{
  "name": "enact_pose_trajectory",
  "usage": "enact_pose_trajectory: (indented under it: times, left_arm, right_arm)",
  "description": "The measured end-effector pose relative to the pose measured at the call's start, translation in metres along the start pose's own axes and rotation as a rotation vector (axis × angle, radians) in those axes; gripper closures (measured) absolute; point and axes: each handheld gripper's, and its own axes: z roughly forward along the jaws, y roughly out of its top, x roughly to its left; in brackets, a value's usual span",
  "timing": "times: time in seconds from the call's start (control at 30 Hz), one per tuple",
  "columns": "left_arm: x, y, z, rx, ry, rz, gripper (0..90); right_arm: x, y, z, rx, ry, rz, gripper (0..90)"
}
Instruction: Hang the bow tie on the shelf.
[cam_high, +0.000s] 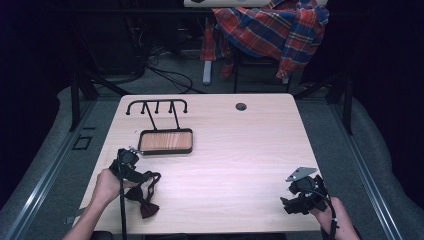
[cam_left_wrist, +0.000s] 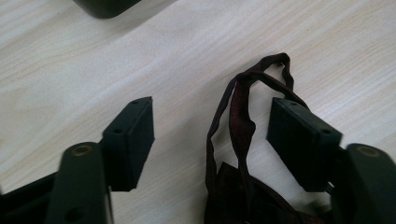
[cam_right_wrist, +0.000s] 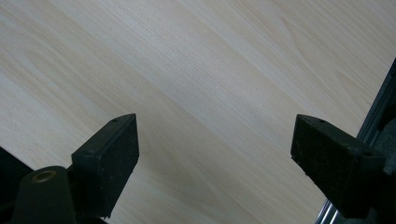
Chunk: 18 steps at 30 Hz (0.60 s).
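Left gripper (cam_left_wrist: 212, 128) released, jaws spread wide either side of the thin strap of a dark maroon fabric bow tie (cam_high: 144, 196) lying on the light wooden surface (cam_high: 235, 160) near its front left edge. Right gripper (cam_right_wrist: 215, 149) also released, jaws wide over bare wood at front right. Black metal rack with wooden-panel base (cam_high: 165, 141) stands just beyond the left gripper.

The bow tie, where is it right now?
In the high view the bow tie lies near the table's front left corner, by the left gripper, just in front of the rack. Its strap lies between that gripper's open jaws.
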Motion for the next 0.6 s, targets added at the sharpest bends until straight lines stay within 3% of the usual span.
enact_pose_trajectory:
  times: [0.6]
  left_arm:
    - [-0.011,0.008,0.011,0.079,-0.013,0.029,64.5]
  right_arm:
    - [0.0,0.0,0.0,0.003,0.0,0.001,15.0]
